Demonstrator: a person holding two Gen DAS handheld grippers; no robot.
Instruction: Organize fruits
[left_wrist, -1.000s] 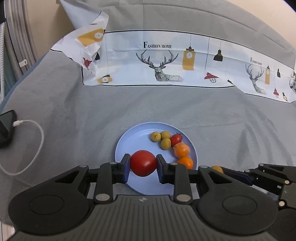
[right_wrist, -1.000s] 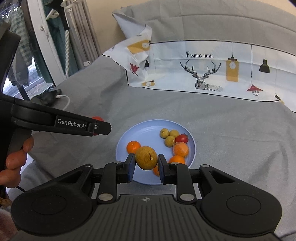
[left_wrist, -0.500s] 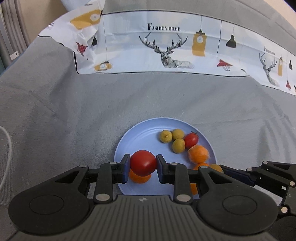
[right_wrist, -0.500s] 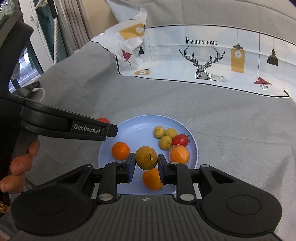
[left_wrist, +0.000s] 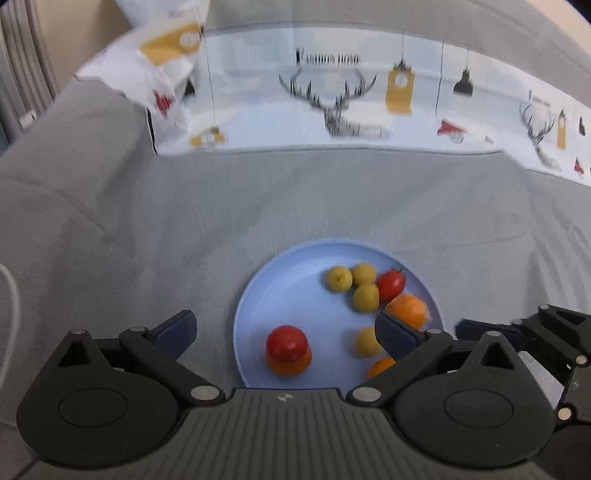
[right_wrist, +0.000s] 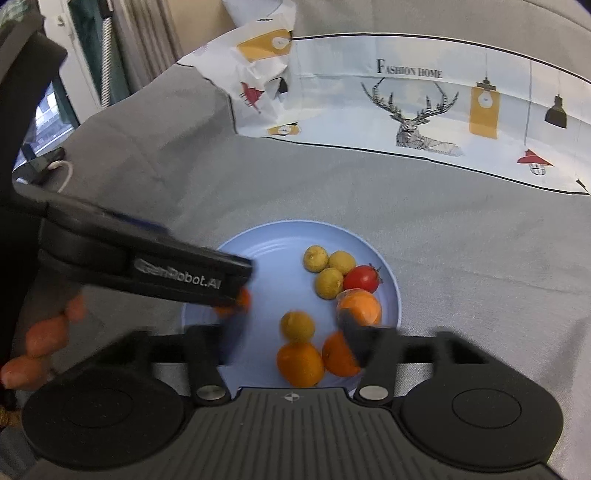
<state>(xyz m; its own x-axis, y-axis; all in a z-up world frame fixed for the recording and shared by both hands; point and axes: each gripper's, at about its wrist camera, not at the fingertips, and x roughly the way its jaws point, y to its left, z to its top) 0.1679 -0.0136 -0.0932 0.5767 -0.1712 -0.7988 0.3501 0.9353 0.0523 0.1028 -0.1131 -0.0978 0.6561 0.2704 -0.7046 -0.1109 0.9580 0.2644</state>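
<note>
A light blue plate (left_wrist: 291, 273) (right_wrist: 266, 243) on the grey cloth holds the fruit. My left gripper (left_wrist: 282, 334) is open above the plate; the red tomato (left_wrist: 286, 340) lies free on an orange (left_wrist: 290, 363) between its spread fingers. My right gripper (right_wrist: 291, 334) is open; the yellow-brown fruit (right_wrist: 297, 325) lies free on the plate above two oranges (right_wrist: 300, 363). Three small yellow fruits (right_wrist: 328, 269), a small red tomato (right_wrist: 361, 278) and a wrapped orange (right_wrist: 360, 306) sit at the plate's right side.
A white printed cloth with deer and lamps (right_wrist: 424, 99) lies behind the plate. A white cable (left_wrist: 9, 295) runs at the far left, and a dark device (right_wrist: 40, 164) sits at the left. The left gripper's body (right_wrist: 147, 266) crosses the right wrist view.
Both grippers have opened. The red tomato has dropped onto an orange on the plate, and the yellow-brown fruit now rests on the plate.
</note>
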